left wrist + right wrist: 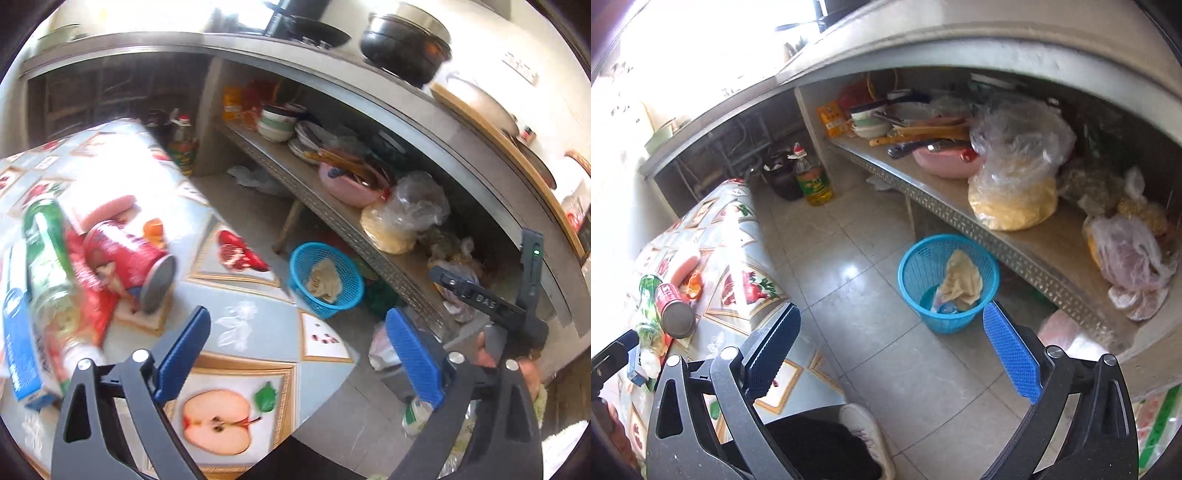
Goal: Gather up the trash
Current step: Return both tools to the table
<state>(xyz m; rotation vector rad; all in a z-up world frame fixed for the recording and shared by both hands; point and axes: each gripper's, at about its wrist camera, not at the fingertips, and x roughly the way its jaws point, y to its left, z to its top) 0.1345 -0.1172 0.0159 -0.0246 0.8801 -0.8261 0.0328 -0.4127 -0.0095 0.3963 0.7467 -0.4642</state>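
While both sets of jaws stand spread wide with nothing between them, the litter waits at the left on the table (236,325) with its fruit-print cloth. Leftmost lies a blue-and-white carton (20,332), likely light card that would crush under a hard squeeze; its long flat faces look the best hold. Just beside it lies a green plastic bottle (48,258) on its side, smooth and round, apt to roll or slip, so the narrow neck near the white cap seems the safer place. Next comes a red can (122,254), also on its side, its metal end facing the camera; it should be stiff but slick, and a grasp across the middle of its body would suit. A pink sausage (109,210) and an orange scrap (153,229) lie behind, soft and small. The left gripper (295,362) hangs over the table's near edge. Further right, on the floor, the blue basket (916,258) holds a crumpled tan rag (962,280). The right gripper (890,354) hovers above the floor tiles, near the basket
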